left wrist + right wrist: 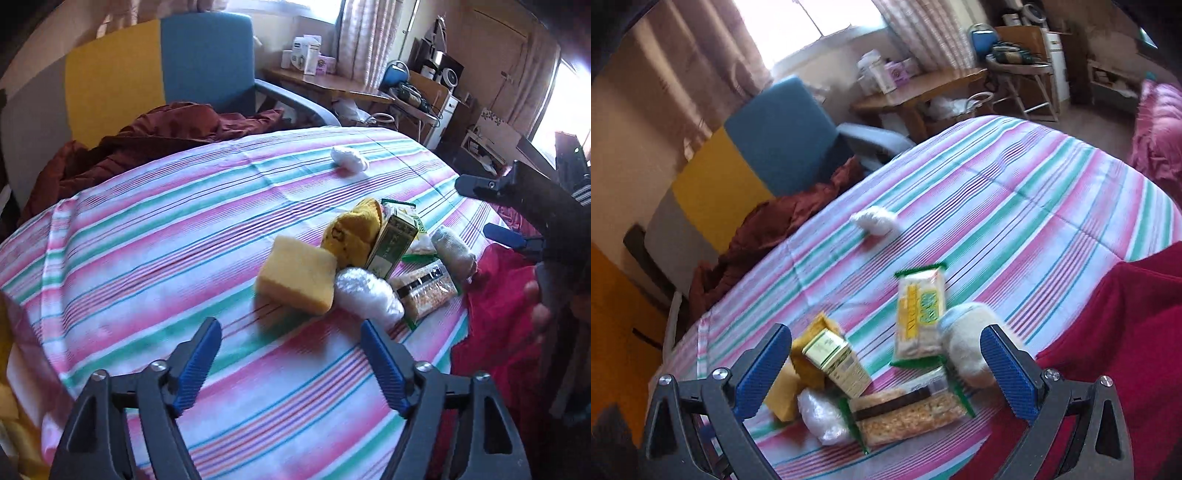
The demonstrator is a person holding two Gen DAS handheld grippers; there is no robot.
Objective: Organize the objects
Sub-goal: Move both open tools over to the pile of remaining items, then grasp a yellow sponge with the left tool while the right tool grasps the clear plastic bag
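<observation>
A cluster of objects lies on the striped tablecloth [184, 229]: a yellow sponge [297, 279], a yellow cloth [354, 230], a green box [393, 240], a clear plastic wad [365, 295], a cracker pack [424, 290] and a rolled white sock [452, 249]. A white wad [349, 158] lies apart, farther back. My left gripper [291, 363] is open and empty, just short of the sponge. My right gripper [886, 373] is open and empty above the cluster, over the green box [834, 360], cracker packs [907, 413] [919, 314] and sock [967, 345]. It also shows in the left wrist view [491, 210].
A dark red garment [147, 136] lies at the table's far edge before a blue and yellow chair [166, 70]. A red cloth [1108, 350] covers the right table edge. A wooden desk [923, 92] with boxes stands behind.
</observation>
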